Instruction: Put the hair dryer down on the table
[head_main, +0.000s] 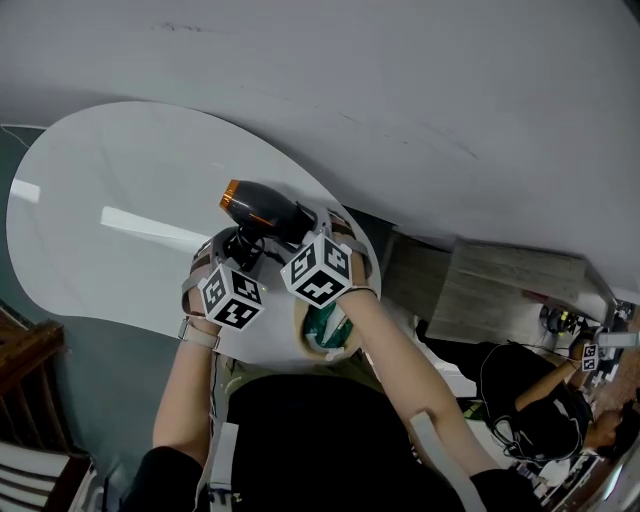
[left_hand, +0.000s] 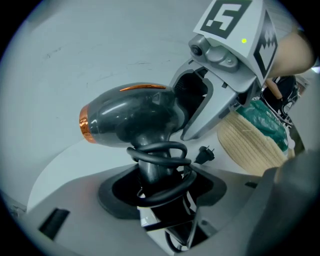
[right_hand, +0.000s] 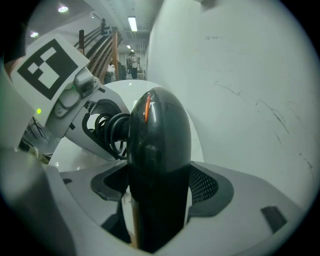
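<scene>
A dark grey hair dryer (head_main: 262, 207) with an orange nozzle ring hangs over the round white table (head_main: 110, 180). My left gripper (head_main: 243, 255) is shut on its handle (left_hand: 150, 167), which has the black cord wound round it; the plug (left_hand: 204, 153) dangles beside it. My right gripper (head_main: 300, 232) is shut on the rear of the dryer's barrel (right_hand: 159, 150). In the left gripper view the hair dryer (left_hand: 127, 117) points its orange end left, with the right gripper (left_hand: 192, 107) clamped on its back. In the right gripper view the left gripper (right_hand: 97, 132) sits at left.
A woven basket (head_main: 325, 335) with green cloth inside sits at the table's near edge under my right forearm; in the left gripper view the basket (left_hand: 250, 140) is at right. A grey wall (head_main: 450, 90) lies beyond the table. Another person (head_main: 540, 400) stands at right.
</scene>
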